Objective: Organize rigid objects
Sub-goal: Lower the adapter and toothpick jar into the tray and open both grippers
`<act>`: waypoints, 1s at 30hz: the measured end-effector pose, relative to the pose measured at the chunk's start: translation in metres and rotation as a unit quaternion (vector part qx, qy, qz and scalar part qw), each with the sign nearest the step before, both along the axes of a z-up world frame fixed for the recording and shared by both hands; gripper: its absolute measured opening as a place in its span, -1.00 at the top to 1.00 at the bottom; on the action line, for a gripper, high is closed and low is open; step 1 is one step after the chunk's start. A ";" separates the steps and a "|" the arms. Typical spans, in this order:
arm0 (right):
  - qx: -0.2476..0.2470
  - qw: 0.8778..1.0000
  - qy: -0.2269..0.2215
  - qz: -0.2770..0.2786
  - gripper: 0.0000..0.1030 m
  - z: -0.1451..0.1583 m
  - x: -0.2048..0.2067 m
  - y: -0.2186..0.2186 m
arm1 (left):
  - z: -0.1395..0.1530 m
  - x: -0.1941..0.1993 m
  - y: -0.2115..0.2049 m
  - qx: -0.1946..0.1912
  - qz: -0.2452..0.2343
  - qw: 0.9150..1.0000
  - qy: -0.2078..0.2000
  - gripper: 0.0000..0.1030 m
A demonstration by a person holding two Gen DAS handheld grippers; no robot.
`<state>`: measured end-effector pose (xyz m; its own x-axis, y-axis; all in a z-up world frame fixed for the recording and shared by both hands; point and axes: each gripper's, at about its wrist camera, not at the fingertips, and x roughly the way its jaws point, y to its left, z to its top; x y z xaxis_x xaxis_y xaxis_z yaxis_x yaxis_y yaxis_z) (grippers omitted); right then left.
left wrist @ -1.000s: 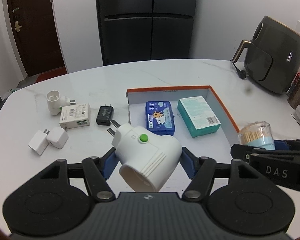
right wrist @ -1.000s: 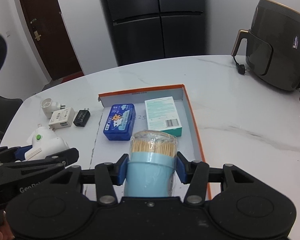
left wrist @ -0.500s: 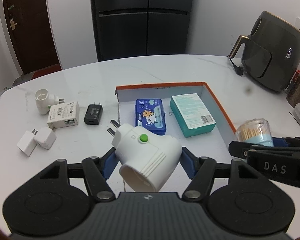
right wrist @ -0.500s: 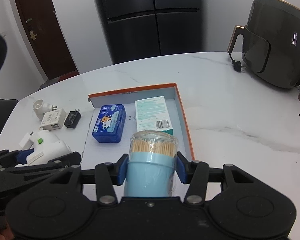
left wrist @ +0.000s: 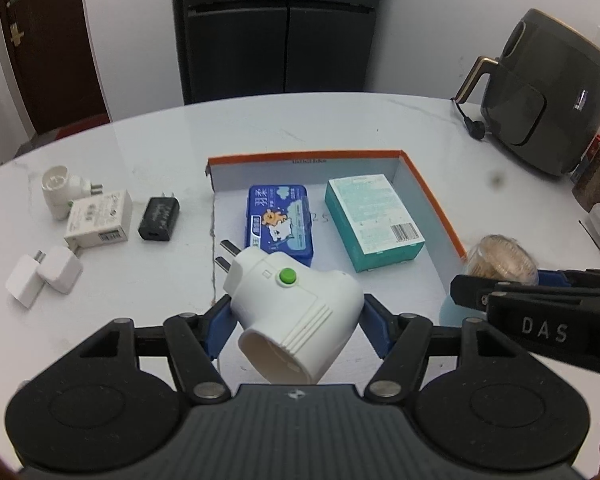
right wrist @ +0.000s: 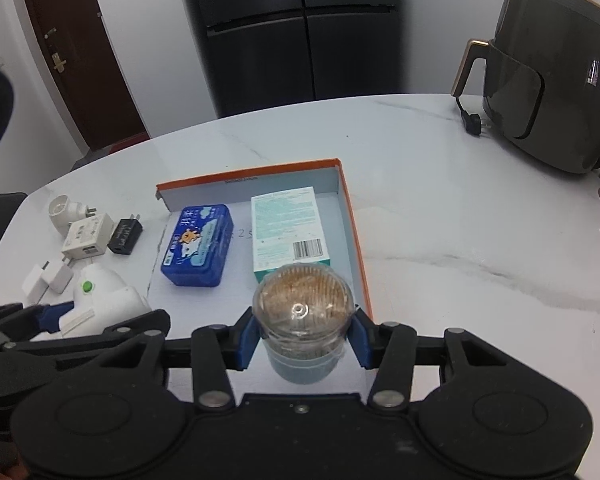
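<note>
1. Left gripper (left wrist: 294,316): jaws partly open and clamped on the white socket adapter (left wrist: 296,312); its green button faces up and its prongs point away from the gripper.
2. Right gripper (right wrist: 301,338): jaws have just been closing, with the toothpick jar (right wrist: 303,320) between them; blue pads press both sides of its tilted body.
3. Ahead of both grippers: orange-edged box lid (left wrist: 431,196) on the white table (left wrist: 339,124), holding a blue case (left wrist: 280,224) and a teal carton (left wrist: 373,226) side by side.
4. Ahead and left of the left gripper: a black charger (left wrist: 159,219) and several white plugs (left wrist: 98,222) lie loose on the table.
</note>
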<state>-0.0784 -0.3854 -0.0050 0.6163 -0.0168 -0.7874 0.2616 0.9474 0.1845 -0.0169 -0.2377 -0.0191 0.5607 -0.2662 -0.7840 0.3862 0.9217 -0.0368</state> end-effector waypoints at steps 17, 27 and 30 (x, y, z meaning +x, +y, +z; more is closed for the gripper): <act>-0.016 0.999 -0.030 -0.008 -0.32 0.007 0.017 -0.017 | -0.008 0.010 -0.024 -0.032 -0.034 0.999 0.011 -0.49; -0.030 0.998 -0.050 -0.016 -0.38 0.020 0.014 0.001 | 0.012 0.011 0.008 -0.028 0.000 1.000 -0.012 -0.61; -0.036 0.998 -0.048 -0.015 -0.41 0.022 0.014 0.012 | 0.017 0.011 0.022 -0.020 0.011 1.000 -0.016 -0.64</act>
<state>-0.0644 -0.3735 0.0167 0.6878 -0.0901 -0.7203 0.2741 0.9511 0.1427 -0.0060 -0.2157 -0.0024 0.5912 -0.2847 -0.7546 0.3681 0.9278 -0.0617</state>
